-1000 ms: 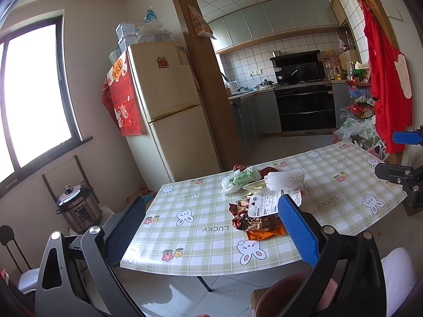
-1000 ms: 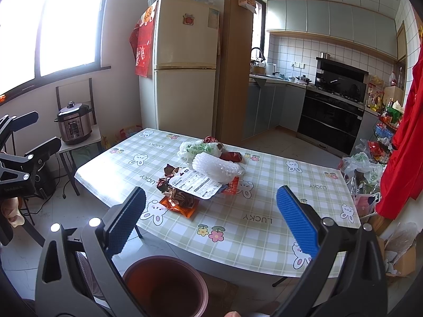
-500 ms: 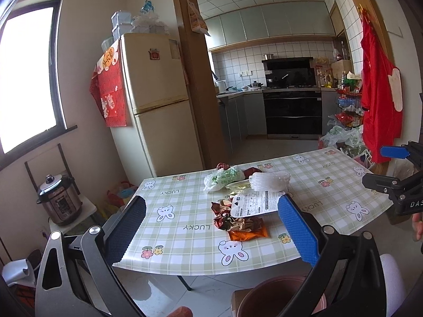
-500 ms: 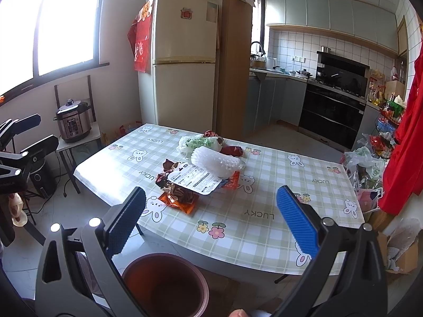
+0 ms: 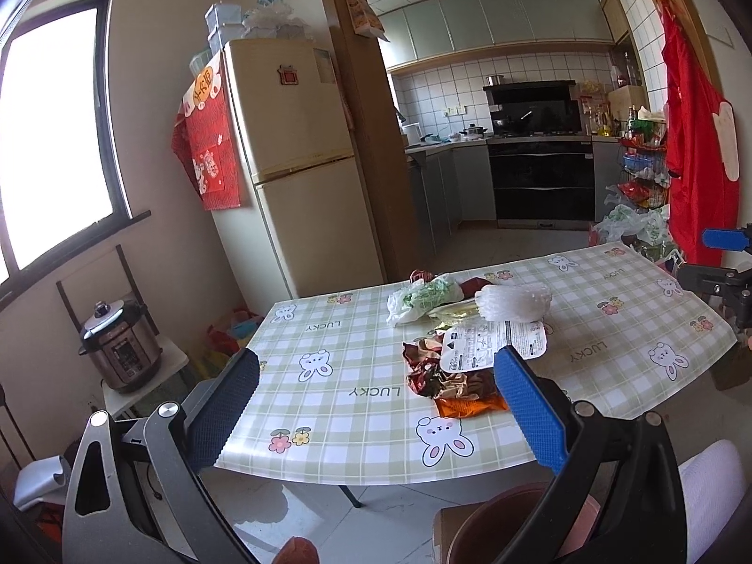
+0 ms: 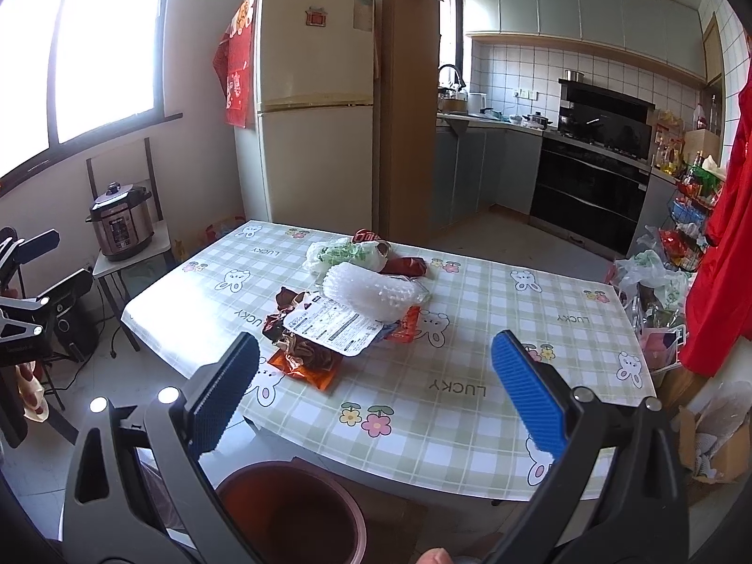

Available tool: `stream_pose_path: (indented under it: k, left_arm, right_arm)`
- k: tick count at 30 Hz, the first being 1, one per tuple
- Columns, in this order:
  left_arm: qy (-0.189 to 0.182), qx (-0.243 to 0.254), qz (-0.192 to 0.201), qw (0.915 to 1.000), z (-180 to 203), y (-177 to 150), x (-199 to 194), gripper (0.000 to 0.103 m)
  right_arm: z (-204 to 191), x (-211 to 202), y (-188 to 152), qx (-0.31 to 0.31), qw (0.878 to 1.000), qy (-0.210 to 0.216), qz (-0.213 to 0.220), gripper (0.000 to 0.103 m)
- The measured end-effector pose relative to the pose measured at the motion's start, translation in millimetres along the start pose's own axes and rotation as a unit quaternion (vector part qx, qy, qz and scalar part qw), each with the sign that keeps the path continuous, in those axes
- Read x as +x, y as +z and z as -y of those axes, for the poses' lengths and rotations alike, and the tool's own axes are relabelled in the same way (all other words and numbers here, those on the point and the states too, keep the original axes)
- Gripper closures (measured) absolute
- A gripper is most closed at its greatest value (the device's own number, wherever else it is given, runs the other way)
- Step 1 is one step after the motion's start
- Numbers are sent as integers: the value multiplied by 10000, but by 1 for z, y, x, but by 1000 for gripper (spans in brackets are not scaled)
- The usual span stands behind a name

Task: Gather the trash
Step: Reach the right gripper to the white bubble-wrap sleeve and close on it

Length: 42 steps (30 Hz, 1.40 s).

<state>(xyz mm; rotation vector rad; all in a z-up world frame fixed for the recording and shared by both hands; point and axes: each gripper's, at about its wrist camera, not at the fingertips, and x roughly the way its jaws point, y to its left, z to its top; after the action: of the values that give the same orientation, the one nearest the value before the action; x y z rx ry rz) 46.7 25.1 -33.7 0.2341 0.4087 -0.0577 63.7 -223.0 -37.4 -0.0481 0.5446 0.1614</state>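
Hovering short of near table edge, left gripper point(image 5: 376, 404) and right gripper point(image 6: 373, 390) both with blue-padded fingers spread wide, nothing held. Trash heap on green-checked bunny-print tablecloth point(image 6: 470, 352): white printed card point(image 6: 333, 326), crumpled brown foil wrappers point(image 5: 437, 376), orange packet point(image 6: 308, 369), white foam netting point(image 5: 512, 303), green-printed plastic bag point(image 5: 423, 298). Round brown bin point(image 6: 291, 512) on floor below table edge, under right gripper

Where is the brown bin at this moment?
The brown bin stands on the floor below the table's near edge, low in the right wrist view, between the open right gripper's arms.
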Motion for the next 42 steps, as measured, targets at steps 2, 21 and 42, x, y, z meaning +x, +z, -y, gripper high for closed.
stream_pose_path:
  k: [2, 21, 42]
  left_arm:
    - [10, -35, -97, 9999, -1, -2, 10, 5]
    - [-63, -220, -488, 9985, -3, -13, 118, 5]
    - [-437, -830, -1085, 9897, -17, -42, 189, 21]
  right_arm:
    - [3, 7, 1, 19, 10000, 10, -7, 5]
    - [0, 134, 24, -910, 9942, 275, -496, 5]
    - [-60, 312, 18, -2782, 9527, -78, -1221, 33]
